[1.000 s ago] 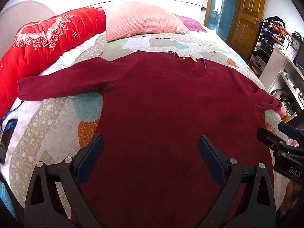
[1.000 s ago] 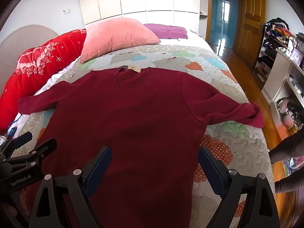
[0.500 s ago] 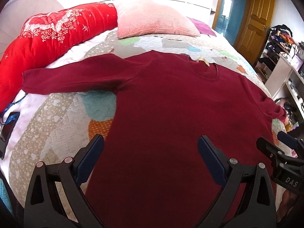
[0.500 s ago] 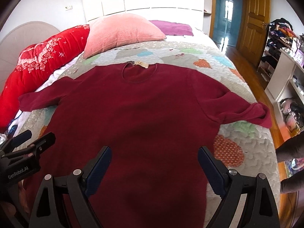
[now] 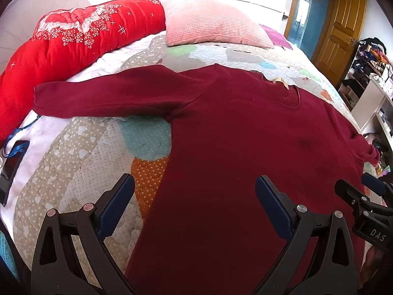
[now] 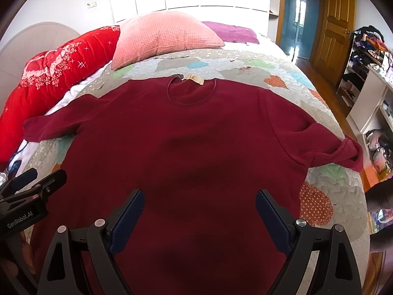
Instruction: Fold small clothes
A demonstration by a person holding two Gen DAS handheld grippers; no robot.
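Observation:
A dark red long-sleeved sweater [image 5: 240,132] [image 6: 196,132] lies spread flat, front up, on a patchwork quilt [image 5: 81,152] [image 6: 326,113], neck away from me. Its left sleeve [image 5: 98,95] stretches straight out; the right sleeve [image 6: 341,150] is bunched at the bed's right edge. My left gripper [image 5: 195,205] hovers open over the sweater's lower left side seam, holding nothing. My right gripper [image 6: 199,210] hovers open above the lower middle of the body, also holding nothing. Each gripper shows at the edge of the other's view: the right one [image 5: 368,201], the left one [image 6: 32,184].
A red quilted bolster [image 5: 73,36] lines the bed's left side, with a pink pillow [image 6: 167,36] and a purple one [image 6: 231,32] at the head. A dark phone-like object with a blue strap [image 5: 9,167] lies at the left edge. Shelves of clothes [image 6: 366,56] stand to the right.
The left gripper has shifted left toward the sweater's left seam and sleeve. The right gripper has moved left, now over the middle of the body. Both stay open.

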